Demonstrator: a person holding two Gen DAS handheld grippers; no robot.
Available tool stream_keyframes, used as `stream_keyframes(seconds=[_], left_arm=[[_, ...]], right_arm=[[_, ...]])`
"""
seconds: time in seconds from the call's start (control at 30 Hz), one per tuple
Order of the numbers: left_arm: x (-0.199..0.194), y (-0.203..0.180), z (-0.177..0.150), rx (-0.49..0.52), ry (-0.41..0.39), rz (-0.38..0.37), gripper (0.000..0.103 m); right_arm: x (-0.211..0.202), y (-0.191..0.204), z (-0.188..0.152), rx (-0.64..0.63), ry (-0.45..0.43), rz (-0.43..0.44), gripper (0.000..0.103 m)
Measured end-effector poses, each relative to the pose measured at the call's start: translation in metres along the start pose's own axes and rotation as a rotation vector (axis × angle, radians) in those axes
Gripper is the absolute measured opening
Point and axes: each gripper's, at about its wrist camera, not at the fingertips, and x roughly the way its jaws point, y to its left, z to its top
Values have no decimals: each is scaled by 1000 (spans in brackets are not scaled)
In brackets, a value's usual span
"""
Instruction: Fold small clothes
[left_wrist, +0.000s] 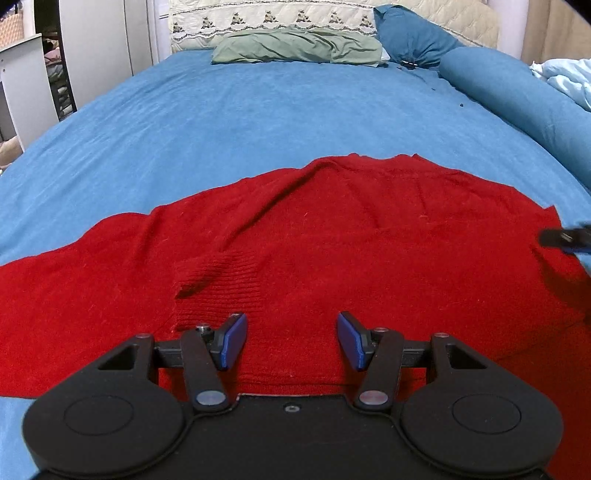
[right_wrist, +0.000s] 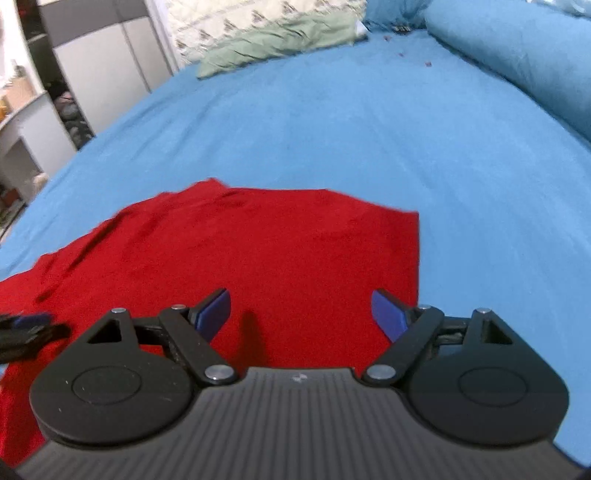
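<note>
Red sweater (left_wrist: 314, 229) on the blue bed (left_wrist: 221, 110), one sleeve (left_wrist: 218, 269) folded across its body, further folds remaining; left gripper (left_wrist: 291, 341) and right gripper (right_wrist: 301, 314) both agape, holding nothing.

No text, label, brand, number or sign can be read in either view. The only marking that comes near is a small pale mark (right_wrist: 297, 377) on the ribbed grey housing just behind the right claw, and it is too small and blurred to make out. The cream quilted bedding (left_wrist: 273, 18) far ahead of the left claw bears a row of embroidered figures, which are ornament and not lettering.
</note>
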Motion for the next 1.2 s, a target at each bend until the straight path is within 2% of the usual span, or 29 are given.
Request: stream_keyframes(seconds=[0.13, 0.27, 0.4, 0.53, 0.6, 0.67, 0.7, 0.77, 0.93, 1.03, 1.2], left_arm=[[1, -4, -1, 11, -3, 7, 60], [-3, -4, 8, -19, 10, 10, 60], [-42, 10, 20, -74, -39, 12, 60], [-99, 41, 30, -138, -92, 29, 61], [-128, 64, 32, -182, -115, 42, 72], [-152, 89, 31, -231, -141, 60, 98], [-164, 106, 29, -261, -155, 72, 102], [-179, 136, 22, -311, -181, 87, 103], [-188, 225, -9, -452, -156, 168, 103], [-179, 280, -28, -539, -146, 212, 102], [-149, 350, -51, -624, -151, 234, 98]], right_arm=[[35, -16, 30, -17, 7, -50, 99], [31, -15, 44, -1, 32, -50, 99], [-19, 7, 46, -26, -36, -28, 99], [-87, 50, 50, -40, -76, -28, 101], [-114, 78, 52, -33, -84, -18, 103], [-135, 108, 51, -37, -71, -11, 103], [-144, 123, 49, -39, -59, -2, 103], [-151, 151, 49, -35, -42, 12, 103], [-154, 215, 25, -9, -3, 28, 103], [-144, 246, 6, 9, 14, 25, 103], [-121, 287, -28, 17, 50, 15, 103]])
